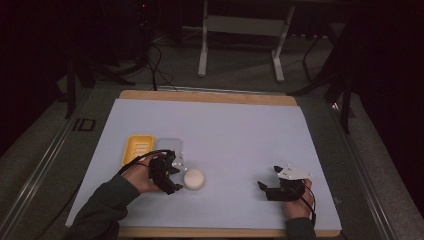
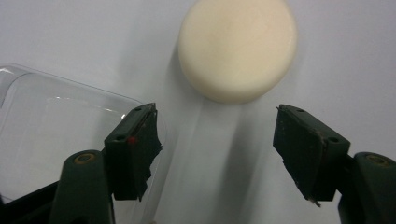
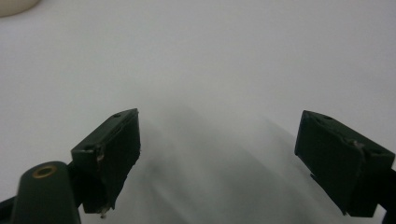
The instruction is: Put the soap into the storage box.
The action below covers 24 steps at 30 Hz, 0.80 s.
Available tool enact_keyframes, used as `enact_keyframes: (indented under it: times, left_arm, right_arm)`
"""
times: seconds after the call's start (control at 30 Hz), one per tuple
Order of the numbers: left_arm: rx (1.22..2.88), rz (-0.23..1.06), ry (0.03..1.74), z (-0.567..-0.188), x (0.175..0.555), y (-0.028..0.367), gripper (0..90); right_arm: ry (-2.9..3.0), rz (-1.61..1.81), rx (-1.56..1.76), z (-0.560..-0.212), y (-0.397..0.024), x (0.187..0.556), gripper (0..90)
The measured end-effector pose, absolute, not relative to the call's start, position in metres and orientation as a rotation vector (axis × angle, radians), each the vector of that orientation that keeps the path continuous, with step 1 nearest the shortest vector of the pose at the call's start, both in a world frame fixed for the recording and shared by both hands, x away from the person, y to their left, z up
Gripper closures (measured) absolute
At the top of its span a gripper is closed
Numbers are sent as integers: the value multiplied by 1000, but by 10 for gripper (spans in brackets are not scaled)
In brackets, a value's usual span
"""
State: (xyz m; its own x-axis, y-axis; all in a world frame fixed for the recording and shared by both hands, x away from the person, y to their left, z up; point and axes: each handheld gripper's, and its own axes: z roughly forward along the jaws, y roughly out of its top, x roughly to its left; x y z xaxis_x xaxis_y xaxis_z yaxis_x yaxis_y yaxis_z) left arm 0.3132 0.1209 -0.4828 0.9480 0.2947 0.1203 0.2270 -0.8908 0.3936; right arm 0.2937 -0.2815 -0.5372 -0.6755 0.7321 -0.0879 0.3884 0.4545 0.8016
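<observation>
My left claw [image 2: 215, 140] hangs with its jaws spread wide and empty, and the round bar of soap [image 2: 238, 46] lies just beyond them on the pale mat [image 2: 345, 56], a little toward the right jaw rather than dead centre. I judge the step in hand to be taking hold of that soap. To do it well I want to slide forward until the soap sits squarely between the two pads, then lower so the pads meet its curved side, not its domed top, where they would slip off. Just left of the soap, touching nothing that I can see, lies the clear lid [image 2: 51, 126]; my left jaw hangs over its corner, so I must keep that jaw from catching its edge as I close. Beyond the soap, the yellow soap dish [image 1: 137, 148] waits beside the lid. Well to the right of the soap, my right claw [image 3: 233, 154] rests low over bare mat, jaws also wide and holding nothing.
</observation>
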Motion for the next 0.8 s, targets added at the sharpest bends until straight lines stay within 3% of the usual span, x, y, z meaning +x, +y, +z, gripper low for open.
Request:
enact_keyframes:
  times: [0.8]
  left_arm:
    - [2786, 190, 339, -488, 322, 104, 182]
  right_arm:
    - [2285, 1100, 938, -537, -281, 294, 141]
